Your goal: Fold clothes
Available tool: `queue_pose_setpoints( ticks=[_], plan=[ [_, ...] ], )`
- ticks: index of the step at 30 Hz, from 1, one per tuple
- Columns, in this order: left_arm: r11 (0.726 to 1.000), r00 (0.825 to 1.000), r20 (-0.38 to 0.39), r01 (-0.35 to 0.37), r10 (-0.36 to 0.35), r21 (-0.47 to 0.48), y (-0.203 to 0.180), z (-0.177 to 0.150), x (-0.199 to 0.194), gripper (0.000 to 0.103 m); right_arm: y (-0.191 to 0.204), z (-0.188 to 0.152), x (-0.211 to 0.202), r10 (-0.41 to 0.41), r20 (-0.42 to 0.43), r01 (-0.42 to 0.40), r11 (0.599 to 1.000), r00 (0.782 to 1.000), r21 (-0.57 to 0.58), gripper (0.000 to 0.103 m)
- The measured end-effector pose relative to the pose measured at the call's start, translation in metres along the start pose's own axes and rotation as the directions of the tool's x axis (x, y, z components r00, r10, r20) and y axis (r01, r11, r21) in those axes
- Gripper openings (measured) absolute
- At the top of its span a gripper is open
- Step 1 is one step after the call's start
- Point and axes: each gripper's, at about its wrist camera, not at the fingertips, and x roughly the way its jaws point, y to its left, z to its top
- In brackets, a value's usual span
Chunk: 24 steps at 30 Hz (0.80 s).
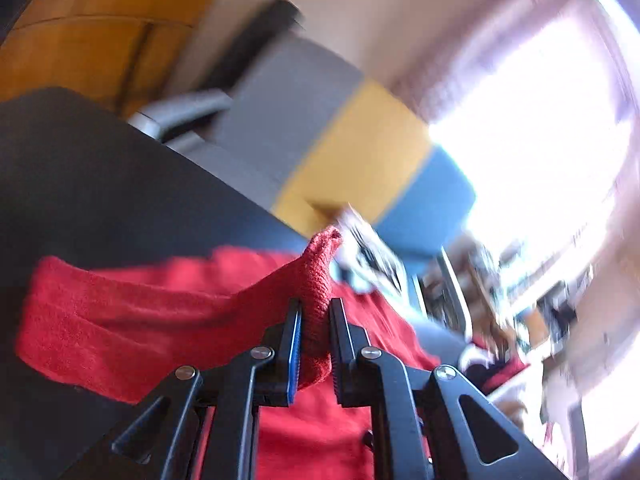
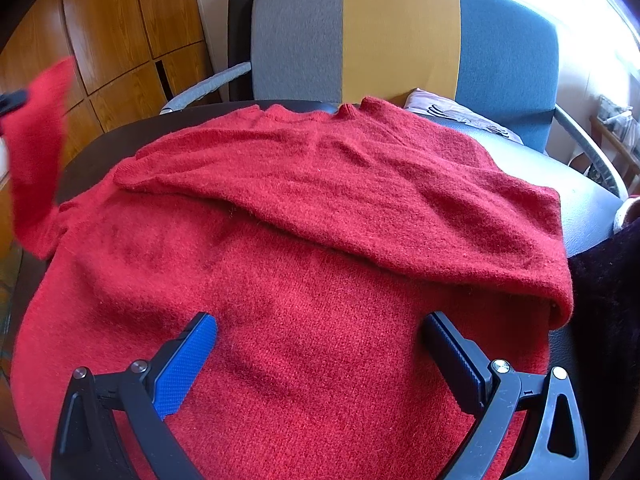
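A red knitted sweater [image 2: 320,240] lies spread over a dark round table [image 2: 588,196], with its right sleeve folded across the chest. My left gripper [image 1: 315,308] is shut on the cuff of the other sleeve [image 1: 320,280] and holds it lifted off the table; the left wrist view is blurred by motion. In the right wrist view that raised sleeve [image 2: 36,152] hangs at the far left, with the left gripper's tip just showing at the edge. Over the sweater's lower body my right gripper [image 2: 320,328] stands open, with only the knit under its fingers.
A chair [image 2: 400,36] with grey, yellow and blue panels stands behind the table, a pale printed cloth [image 2: 456,114] on its seat. Wooden cabinet doors [image 2: 120,32] fill the left wall. Dark fabric [image 2: 608,280] lies at the table's right edge, and a bright window is to the right.
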Motion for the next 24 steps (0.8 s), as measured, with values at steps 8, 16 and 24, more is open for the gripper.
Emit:
queue_pose_setpoints(
  ticks=[8,16,24],
  plan=[
    [1.0,0.975,-0.224,0.007,-0.006,0.003,-0.023,-0.054,0.085,0.02,-0.002,-0.001,-0.002,0.017,0.007,-0.018,1.0,1.0,0.015,0.103],
    [0.999,0.991,-0.133,-0.01,0.006,-0.032,0.023,-0.082,0.027,0.022,-0.003,0.005,-0.004,0.047,-0.011,-0.047,0.999,0.999,0.02,0.103],
    [0.997,0.986,-0.155,-0.063,0.055,-0.049,0.064,-0.117,0.029,0.022,0.018,0.03,-0.012,0.245,0.023,-0.246,0.967,0.969,0.06,0.074]
  ],
)
